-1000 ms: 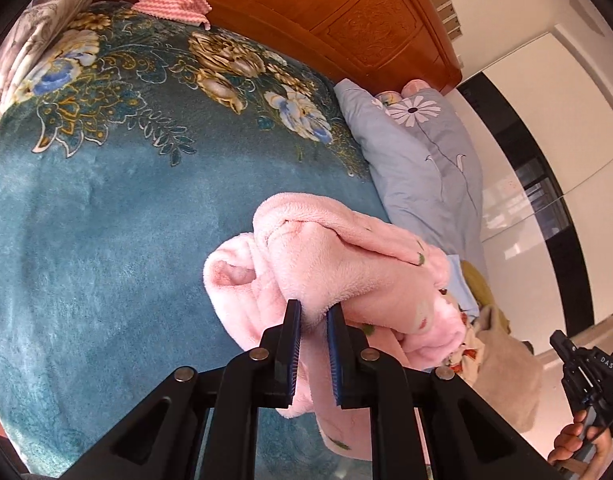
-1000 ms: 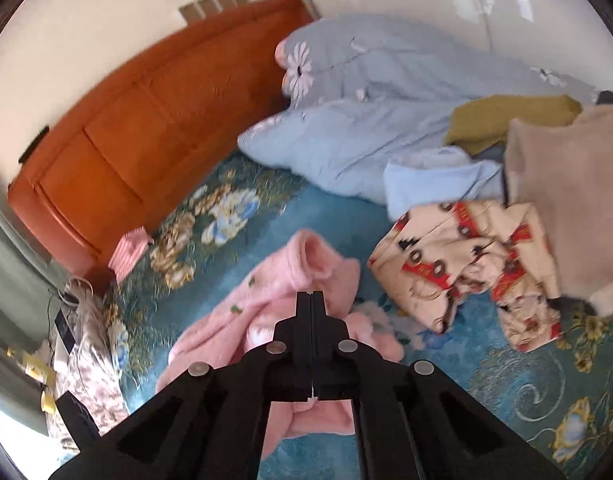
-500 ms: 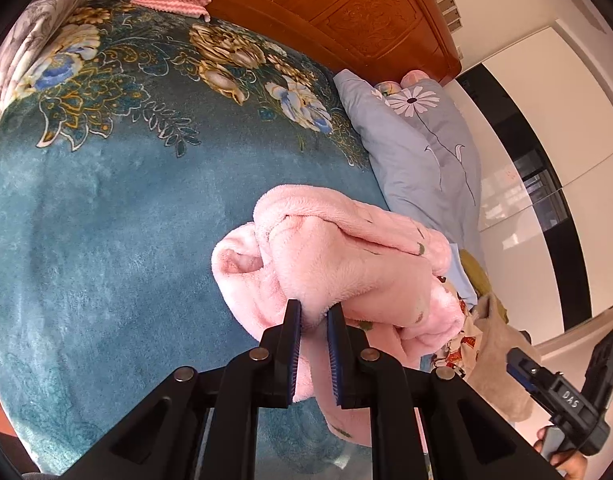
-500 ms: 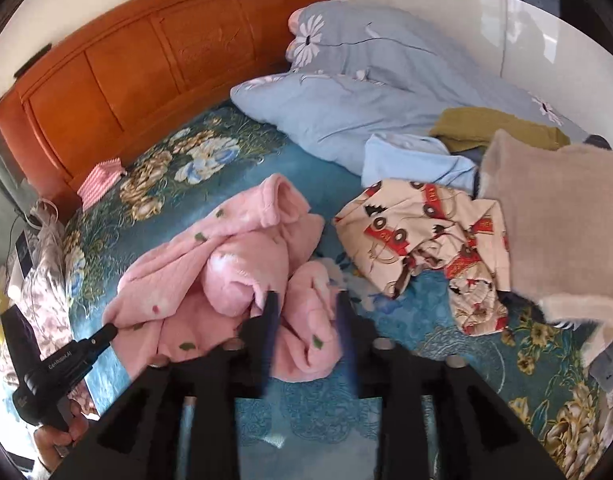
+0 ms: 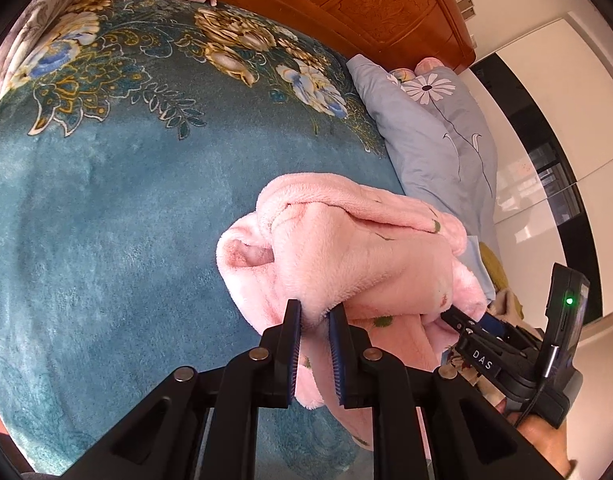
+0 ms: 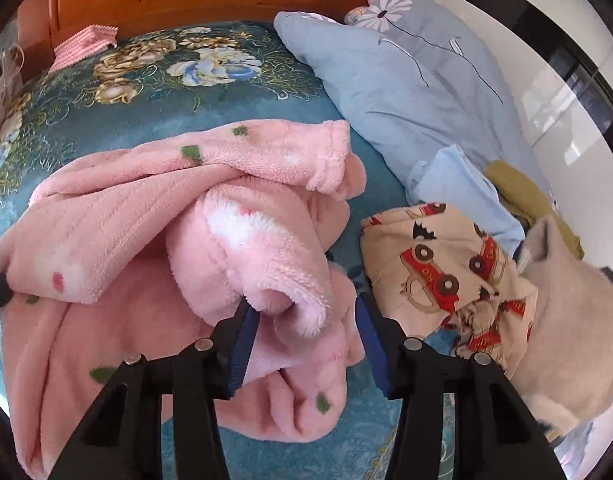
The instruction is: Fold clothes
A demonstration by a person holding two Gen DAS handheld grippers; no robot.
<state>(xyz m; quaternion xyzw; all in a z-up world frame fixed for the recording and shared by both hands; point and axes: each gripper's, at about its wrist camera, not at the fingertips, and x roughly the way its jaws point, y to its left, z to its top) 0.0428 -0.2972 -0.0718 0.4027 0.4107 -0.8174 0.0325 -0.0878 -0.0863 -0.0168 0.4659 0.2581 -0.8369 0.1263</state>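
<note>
Left gripper pinches a fold of the pink fleece garment, its lower hem hidden behind the fingers. Right gripper, shut and high a second ago, now straddles a fleece roll, jaws closing, contact unclear. Garment lies mid-bed; printed pajamas at three o'clock.

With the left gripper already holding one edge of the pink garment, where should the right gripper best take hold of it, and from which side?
Grip the rolled fleece cuff of the pink garment, from above and from the near side. The cuff bulges up as a thick fold and already lies between the closing jaws of the right gripper. The left gripper pinches another edge, so a second hold there should let the cloth be spread.
</note>
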